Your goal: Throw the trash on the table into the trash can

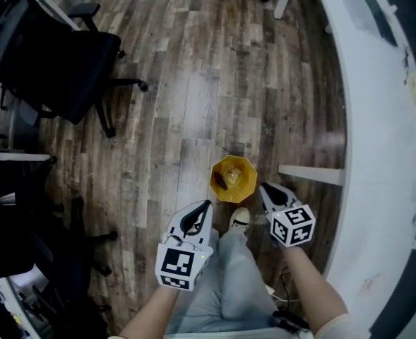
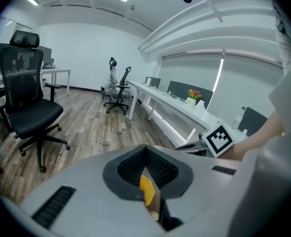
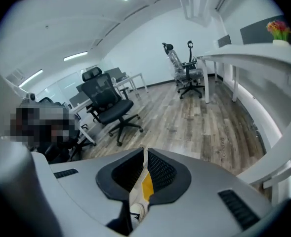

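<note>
Wood-plank floor [image 1: 193, 119], yellow octagonal plastic trash can [image 1: 244, 178] near; left gripper [image 1: 206, 205] and right gripper [image 1: 264, 187] jaws together, holding nothing, so part them before reaching the curved white table [image 1: 377, 154] at right.

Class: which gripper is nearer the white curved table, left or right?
Right. The right gripper is beside the table's inner edge. The left gripper is farther from it, on the far side of the person's leg.
</note>
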`<state>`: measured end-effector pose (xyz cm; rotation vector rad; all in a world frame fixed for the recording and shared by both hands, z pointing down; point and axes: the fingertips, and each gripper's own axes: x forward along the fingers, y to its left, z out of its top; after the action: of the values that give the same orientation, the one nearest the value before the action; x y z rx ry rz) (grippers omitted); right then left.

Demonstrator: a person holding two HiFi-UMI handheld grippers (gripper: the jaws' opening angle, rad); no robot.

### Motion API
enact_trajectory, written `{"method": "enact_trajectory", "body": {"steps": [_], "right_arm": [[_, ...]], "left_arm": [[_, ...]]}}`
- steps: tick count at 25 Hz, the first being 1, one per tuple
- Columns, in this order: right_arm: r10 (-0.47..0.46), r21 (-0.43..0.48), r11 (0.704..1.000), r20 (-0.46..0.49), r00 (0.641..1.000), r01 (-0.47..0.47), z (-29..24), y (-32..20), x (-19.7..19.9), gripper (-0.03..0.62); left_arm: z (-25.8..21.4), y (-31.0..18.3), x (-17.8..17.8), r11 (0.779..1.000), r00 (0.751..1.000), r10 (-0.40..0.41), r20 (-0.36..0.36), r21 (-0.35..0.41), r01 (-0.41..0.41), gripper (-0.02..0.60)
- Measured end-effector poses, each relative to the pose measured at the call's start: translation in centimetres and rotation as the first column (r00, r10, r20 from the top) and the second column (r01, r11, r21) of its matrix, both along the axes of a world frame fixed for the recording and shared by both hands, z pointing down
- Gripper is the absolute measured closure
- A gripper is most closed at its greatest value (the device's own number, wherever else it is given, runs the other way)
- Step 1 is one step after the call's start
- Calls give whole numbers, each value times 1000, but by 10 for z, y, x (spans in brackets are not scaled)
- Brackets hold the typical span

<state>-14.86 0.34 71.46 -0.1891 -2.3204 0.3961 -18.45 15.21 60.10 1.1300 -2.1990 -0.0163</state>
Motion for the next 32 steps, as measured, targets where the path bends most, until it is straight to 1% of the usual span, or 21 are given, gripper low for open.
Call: {"method": "enact_trajectory", "body": {"steps": [4, 8, 11, 13, 16, 19, 25, 29, 32], "right_arm": [[-18, -8, 1000, 71, 997, 18, -87, 6, 9, 551], [-38, 12, 999, 116, 992, 37, -167, 12, 25, 554], [-35, 22, 999, 138, 990, 32, -213, 10, 33, 556], [-30, 32, 999, 146, 989, 25, -239, 8, 43, 556], [-29, 34, 999, 182, 983, 23, -272, 9, 54, 556], [-31, 25, 999, 227, 973, 26, -294, 11, 60, 556], [-49, -12, 998, 256, 965, 54, -314, 9, 71, 556], [-52, -17, 998, 257, 965, 58, -318, 10, 71, 557], [-53, -28, 998, 261, 964, 62, -318, 12, 70, 556]], "left_arm": [[-49, -1, 14, 1000, 1000, 21, 7, 0, -21, 581], [-95, -4, 28, 999, 999, 34, -20, 15, -33, 581], [-133, -9, 31, 997, 998, 60, -4, 44, -60, 581], [-157, -10, 39, 995, 997, 73, 2, 61, -73, 581], [-182, -10, 50, 994, 996, 89, 10, 65, -90, 581], [-198, -11, 55, 993, 994, 106, 30, 56, -107, 581], [-217, -22, 60, 990, 991, 118, 59, 70, -122, 581], [-222, -23, 57, 994, 991, 103, 85, 33, -106, 583], [-229, -24, 53, 994, 993, 83, 83, 63, -88, 581]]}}
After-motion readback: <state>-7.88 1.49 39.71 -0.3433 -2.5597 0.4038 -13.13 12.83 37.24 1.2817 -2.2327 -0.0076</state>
